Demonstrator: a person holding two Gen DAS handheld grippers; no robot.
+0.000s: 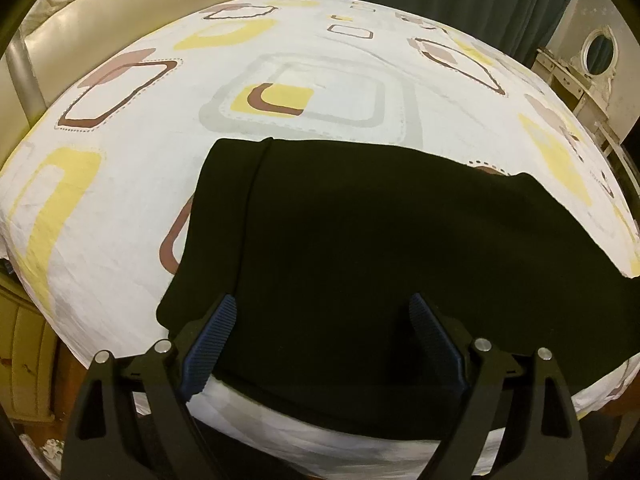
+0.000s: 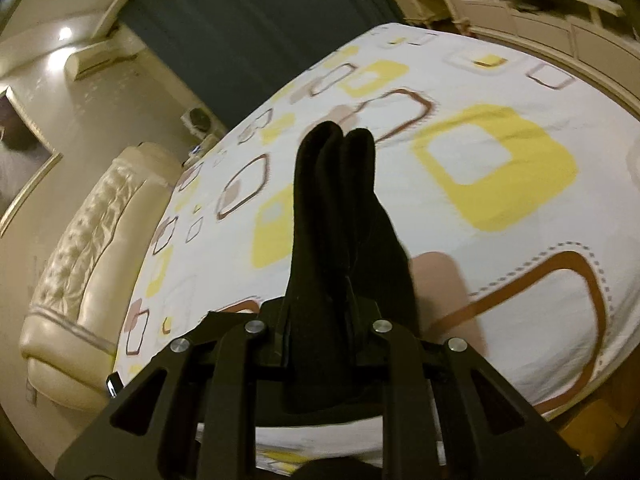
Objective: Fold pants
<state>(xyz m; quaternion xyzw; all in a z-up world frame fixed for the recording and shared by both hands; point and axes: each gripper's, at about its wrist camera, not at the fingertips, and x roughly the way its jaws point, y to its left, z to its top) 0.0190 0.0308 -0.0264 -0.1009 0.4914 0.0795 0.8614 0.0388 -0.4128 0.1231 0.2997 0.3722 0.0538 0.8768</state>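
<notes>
1. The black pants point(image 1: 360, 248) lie on the patterned bed sheet point(image 1: 120, 208), filling the lower middle of the left wrist view. They look already doubled leg over leg, with a seam line running down the left part of the cloth, though the fabric is too dark to be sure.
2. The left gripper point(image 1: 322, 320) stands wide, low over the near edge of the pants, its blue pads point(image 1: 212, 344) clear of the cloth and holding nothing.
3. The right gripper point(image 2: 348, 308) is clamped narrow on a bunched end of the pants point(image 2: 336, 208), which rises up the centre of its view, lifted off the sheet point(image 2: 500, 280).
4. My guess: a fold is under way, the lifted end yet to be laid down and flattened.
</notes>
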